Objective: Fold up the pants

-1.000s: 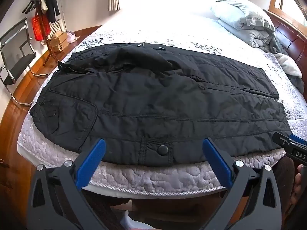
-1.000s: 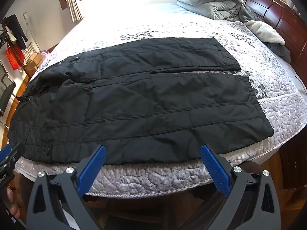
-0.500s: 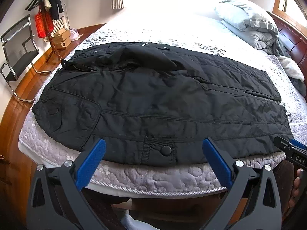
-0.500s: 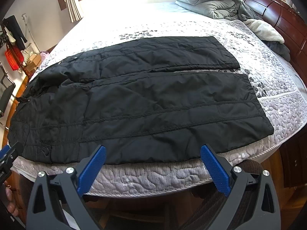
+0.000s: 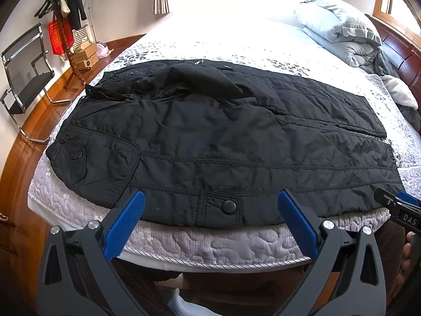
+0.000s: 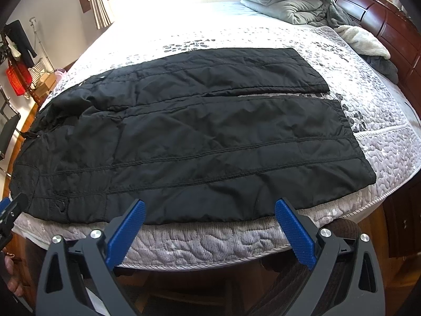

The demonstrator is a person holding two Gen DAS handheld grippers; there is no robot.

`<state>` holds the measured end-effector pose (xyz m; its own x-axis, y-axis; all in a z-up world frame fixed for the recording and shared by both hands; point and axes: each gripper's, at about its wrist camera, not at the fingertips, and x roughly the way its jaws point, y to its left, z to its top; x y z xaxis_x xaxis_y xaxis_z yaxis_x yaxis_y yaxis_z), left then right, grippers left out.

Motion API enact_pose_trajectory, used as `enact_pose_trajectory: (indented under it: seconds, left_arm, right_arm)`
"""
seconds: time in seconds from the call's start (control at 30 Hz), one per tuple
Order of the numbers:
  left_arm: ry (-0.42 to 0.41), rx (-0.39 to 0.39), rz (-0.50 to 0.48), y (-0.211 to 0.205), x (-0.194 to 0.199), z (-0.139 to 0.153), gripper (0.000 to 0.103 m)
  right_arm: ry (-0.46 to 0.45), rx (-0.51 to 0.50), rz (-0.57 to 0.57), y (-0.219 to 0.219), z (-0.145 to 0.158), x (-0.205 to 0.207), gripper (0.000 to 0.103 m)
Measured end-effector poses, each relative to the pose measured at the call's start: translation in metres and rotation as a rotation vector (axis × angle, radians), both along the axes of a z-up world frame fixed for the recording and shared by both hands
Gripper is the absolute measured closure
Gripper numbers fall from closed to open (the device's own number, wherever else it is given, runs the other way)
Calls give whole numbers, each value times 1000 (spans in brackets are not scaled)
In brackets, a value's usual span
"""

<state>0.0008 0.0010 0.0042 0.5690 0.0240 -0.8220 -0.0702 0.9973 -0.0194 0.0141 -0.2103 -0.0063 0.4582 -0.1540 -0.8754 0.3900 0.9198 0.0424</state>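
Black quilted pants [image 5: 210, 142] lie spread flat across the bed, waist to the left, two legs side by side to the right; they also show in the right wrist view [image 6: 184, 142]. The waist area is rumpled. My left gripper [image 5: 210, 210] is open and empty, just above the near edge by a snap pocket [image 5: 229, 206]. My right gripper [image 6: 210, 213] is open and empty, over the near leg's edge. The right gripper's tip shows in the left wrist view [image 5: 397, 205]; the left gripper's tip shows in the right wrist view [image 6: 10, 208].
The bed has a grey quilted cover [image 5: 210, 245] and wooden frame. A folded grey duvet [image 5: 339, 29] and clothes lie by the headboard [image 6: 381, 18] at right. A chair [image 5: 23, 71], coat stand [image 5: 65, 26] and boxes stand on the wooden floor at left.
Both grippers have moved slightly forward and up toward the near edge of the pants. The pants have not moved.
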Motion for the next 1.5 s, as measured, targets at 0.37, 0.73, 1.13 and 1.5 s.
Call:
enact_pose_trajectory:
  seconds: [0.37, 0.73, 1.13, 1.5]
  left_arm:
    - [3, 11, -10, -2, 1, -2, 3]
    - [-8, 19, -12, -3, 1, -1, 3]
    - [-13, 23, -14, -3, 1, 1, 3]
    - [-19, 29, -15, -4, 2, 3, 3]
  right_arm:
    - [2, 1, -6, -1, -2, 1, 4]
    - [4, 3, -7, -1, -4, 1, 4]
    - [8, 5, -9, -3, -6, 1, 4]
    - [12, 11, -11, -5, -8, 3, 4]
